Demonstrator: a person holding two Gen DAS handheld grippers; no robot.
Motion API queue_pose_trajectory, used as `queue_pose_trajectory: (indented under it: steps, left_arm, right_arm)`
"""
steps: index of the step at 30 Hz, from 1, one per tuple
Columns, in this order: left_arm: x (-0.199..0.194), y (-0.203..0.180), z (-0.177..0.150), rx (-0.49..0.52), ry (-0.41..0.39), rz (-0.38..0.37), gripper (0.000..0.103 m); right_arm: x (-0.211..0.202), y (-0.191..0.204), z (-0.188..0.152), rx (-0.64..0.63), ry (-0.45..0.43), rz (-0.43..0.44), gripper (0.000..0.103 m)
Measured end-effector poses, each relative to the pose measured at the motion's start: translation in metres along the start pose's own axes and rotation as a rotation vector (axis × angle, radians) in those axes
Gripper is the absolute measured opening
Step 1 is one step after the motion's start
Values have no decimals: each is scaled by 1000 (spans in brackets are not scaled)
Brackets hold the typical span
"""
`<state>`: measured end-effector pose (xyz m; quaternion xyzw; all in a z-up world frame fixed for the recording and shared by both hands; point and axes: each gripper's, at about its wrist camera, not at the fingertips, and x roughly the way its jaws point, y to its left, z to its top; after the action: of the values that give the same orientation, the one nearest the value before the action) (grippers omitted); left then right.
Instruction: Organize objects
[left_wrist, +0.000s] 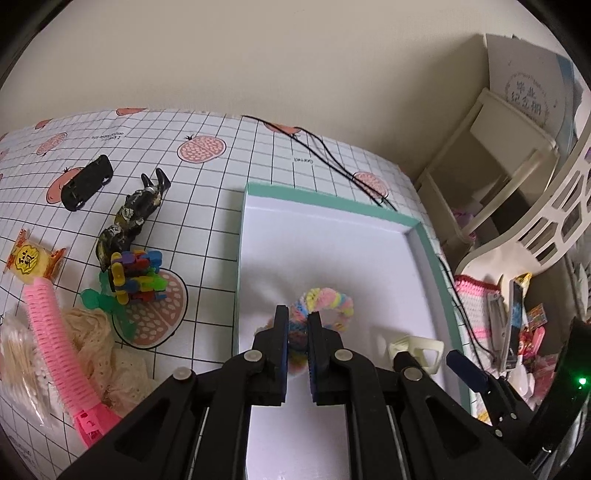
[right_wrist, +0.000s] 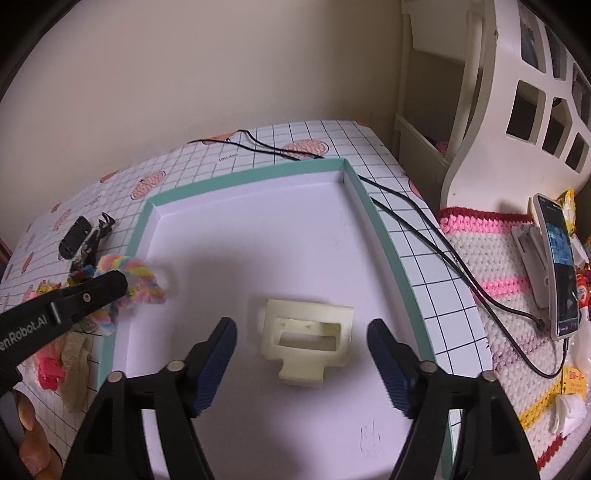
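A fuzzy rainbow ring (left_wrist: 334, 301) hangs just over the white tray's teal rim (left_wrist: 332, 201), with my left gripper (left_wrist: 298, 323) shut on its near edge. In the right wrist view the left gripper (right_wrist: 118, 282) enters from the left, holding the ring (right_wrist: 142, 275) above the tray's left side, near the rim (right_wrist: 240, 177). A cream plastic bracket (right_wrist: 308, 332) lies flat on the tray floor. My right gripper (right_wrist: 301, 326) stands open just before it, one finger at each side, touching nothing. The bracket (left_wrist: 417, 349) also shows beside my left fingers.
Left of the tray on the checked cloth lie a black toy car (left_wrist: 86, 182), a dark figure (left_wrist: 129, 218), coloured clips (left_wrist: 138, 277), a pink roller (left_wrist: 55, 332) and lace (left_wrist: 96, 343). Black cables (right_wrist: 424, 236) run past the tray's right rim to a phone (right_wrist: 557, 266).
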<state>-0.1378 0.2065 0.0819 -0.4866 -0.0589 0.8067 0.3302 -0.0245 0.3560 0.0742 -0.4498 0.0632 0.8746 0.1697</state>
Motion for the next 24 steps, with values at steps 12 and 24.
queue_pose_trajectory:
  steps: [12,24]
  left_arm:
    - [-23,14,5,-42,-36,-40,8]
    - [-46,29,8,-58,-64,-72,10]
  right_arm:
    - [-4,11,-3,-53,-21,32,103]
    - [-15,22,-4,-93,-65,28,103]
